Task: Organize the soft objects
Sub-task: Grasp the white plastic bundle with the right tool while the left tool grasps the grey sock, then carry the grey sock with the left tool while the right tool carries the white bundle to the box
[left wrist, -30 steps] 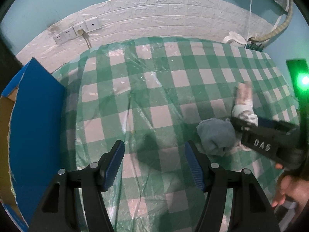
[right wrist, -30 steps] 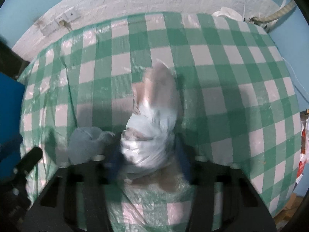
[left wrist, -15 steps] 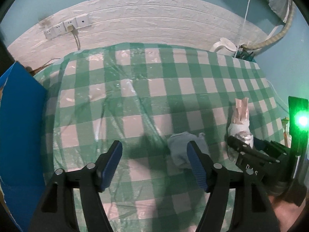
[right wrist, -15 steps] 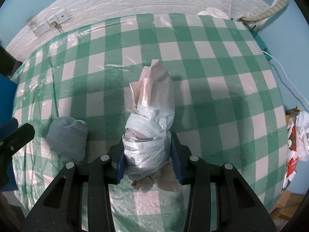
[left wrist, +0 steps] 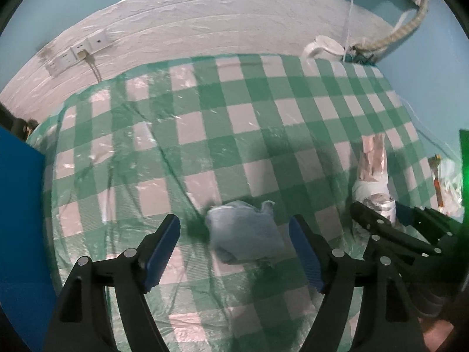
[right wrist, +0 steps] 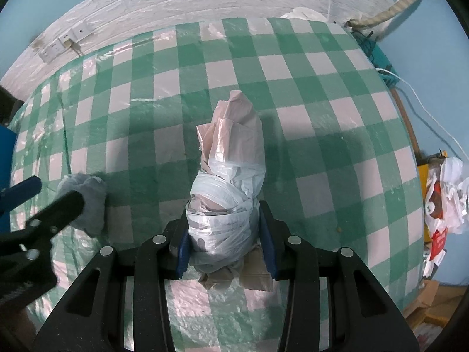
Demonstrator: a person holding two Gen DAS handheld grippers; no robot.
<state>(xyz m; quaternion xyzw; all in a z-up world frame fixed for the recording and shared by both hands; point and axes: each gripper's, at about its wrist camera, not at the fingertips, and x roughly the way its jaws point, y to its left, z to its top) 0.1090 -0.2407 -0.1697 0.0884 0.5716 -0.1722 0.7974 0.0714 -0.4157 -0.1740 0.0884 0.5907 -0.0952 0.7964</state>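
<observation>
The left gripper, jaws spread, has swung over the crumpled grey-blue cloth, perhaps a sock; the right gripper still pinches the white-wrapped plastic-bag bundle.

A cloth bundle is lying on the table near its front edge, with a wrapped bag roll sitting to its right. Wall sockets are hanging behind the table, far left.

Surface: far half unobstructed, edge to edge. Obstacles near front edge: grey cloth wad, wrapped plastic bundle. Left edge: blue board.
</observation>
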